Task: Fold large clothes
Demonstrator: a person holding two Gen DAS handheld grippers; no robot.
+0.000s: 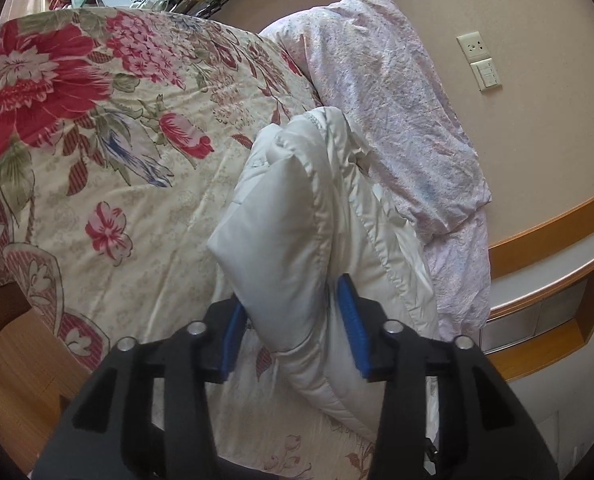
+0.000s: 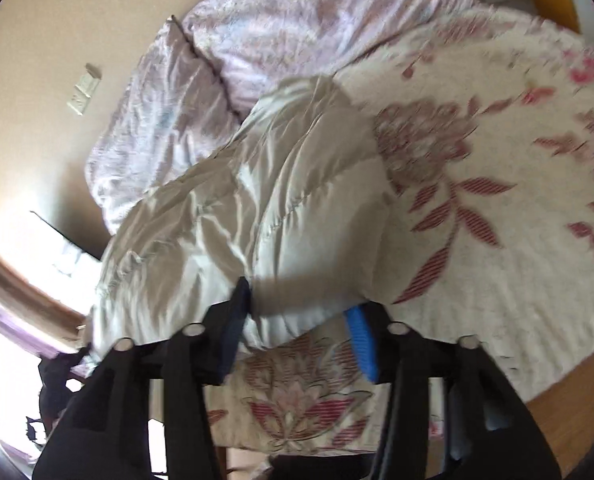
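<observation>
A white padded jacket lies on a floral bedspread. My left gripper is shut on a thick folded part of the jacket, its blue pads pressing both sides, and holds it lifted off the bed. In the right wrist view the jacket is bunched and creased. My right gripper is shut on another edge of it just above the bedspread. That view is blurred by motion.
A pale pink quilt is piled along the wall side of the bed, also in the right wrist view. A wall socket and switch sit on the beige wall. A wooden shelf runs beside the bed. Wooden floor lies below.
</observation>
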